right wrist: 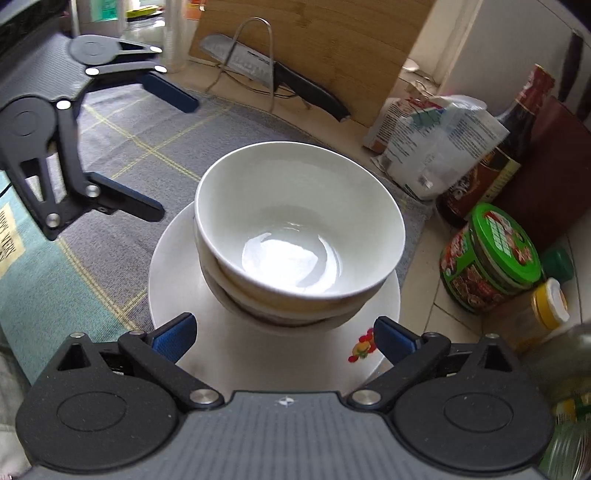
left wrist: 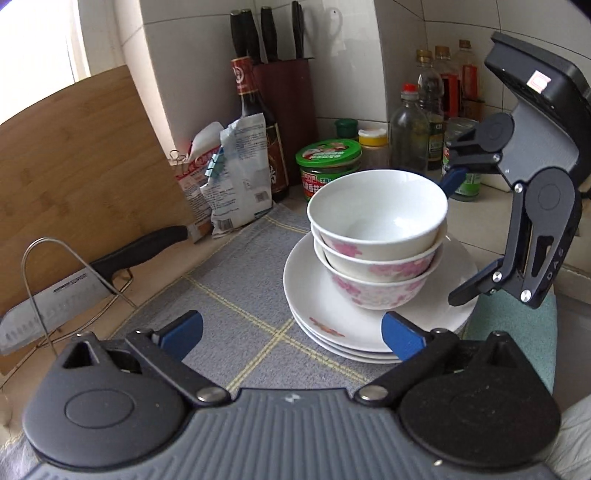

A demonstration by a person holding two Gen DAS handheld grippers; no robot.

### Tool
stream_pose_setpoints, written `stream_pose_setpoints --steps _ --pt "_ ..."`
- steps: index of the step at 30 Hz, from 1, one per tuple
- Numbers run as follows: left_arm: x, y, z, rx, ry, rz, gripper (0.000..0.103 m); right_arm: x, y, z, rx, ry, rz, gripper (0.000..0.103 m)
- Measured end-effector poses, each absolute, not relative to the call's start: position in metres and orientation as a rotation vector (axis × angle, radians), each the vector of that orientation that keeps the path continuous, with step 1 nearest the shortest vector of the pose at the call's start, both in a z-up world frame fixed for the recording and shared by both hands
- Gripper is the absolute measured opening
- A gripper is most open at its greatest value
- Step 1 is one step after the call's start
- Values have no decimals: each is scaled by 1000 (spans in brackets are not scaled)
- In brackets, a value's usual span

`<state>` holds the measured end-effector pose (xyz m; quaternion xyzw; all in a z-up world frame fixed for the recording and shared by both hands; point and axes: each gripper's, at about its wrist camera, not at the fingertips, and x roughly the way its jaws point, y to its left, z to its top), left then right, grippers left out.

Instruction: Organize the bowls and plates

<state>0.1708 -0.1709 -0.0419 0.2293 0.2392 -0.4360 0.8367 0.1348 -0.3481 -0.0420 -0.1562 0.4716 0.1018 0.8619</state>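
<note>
— What sits on the grey cloth (left wrist: 236, 295)?
— Three nested bowls (left wrist: 376, 236) on stacked plates (left wrist: 332, 317), near the worktop's back corner.
— And the grippers?
— The left gripper (left wrist: 291, 332) gapes empty (blue pads wide); the right gripper (left wrist: 458, 236) stands spread beside the bowls.

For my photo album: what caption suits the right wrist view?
Three nested bowls on stacked plates, both grippers open and empty.

Three bowls (left wrist: 376, 236) sit nested on a stack of three white plates (left wrist: 343, 332). One knife (left wrist: 92, 280) rests in a wire rack, and four black handles (left wrist: 266, 31) rise from the knife block.
</note>
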Motion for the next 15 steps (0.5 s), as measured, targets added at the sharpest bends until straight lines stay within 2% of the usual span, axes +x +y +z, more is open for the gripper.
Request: stream_pose_setpoints --steps 9,15 --pt "137 -135 -16 354 564 -679 102 97 -299 -15 -47 1016 -252 103" --pt "119 -109 6 235 655 -626 102 64 -263 4 94 929 -443 103"
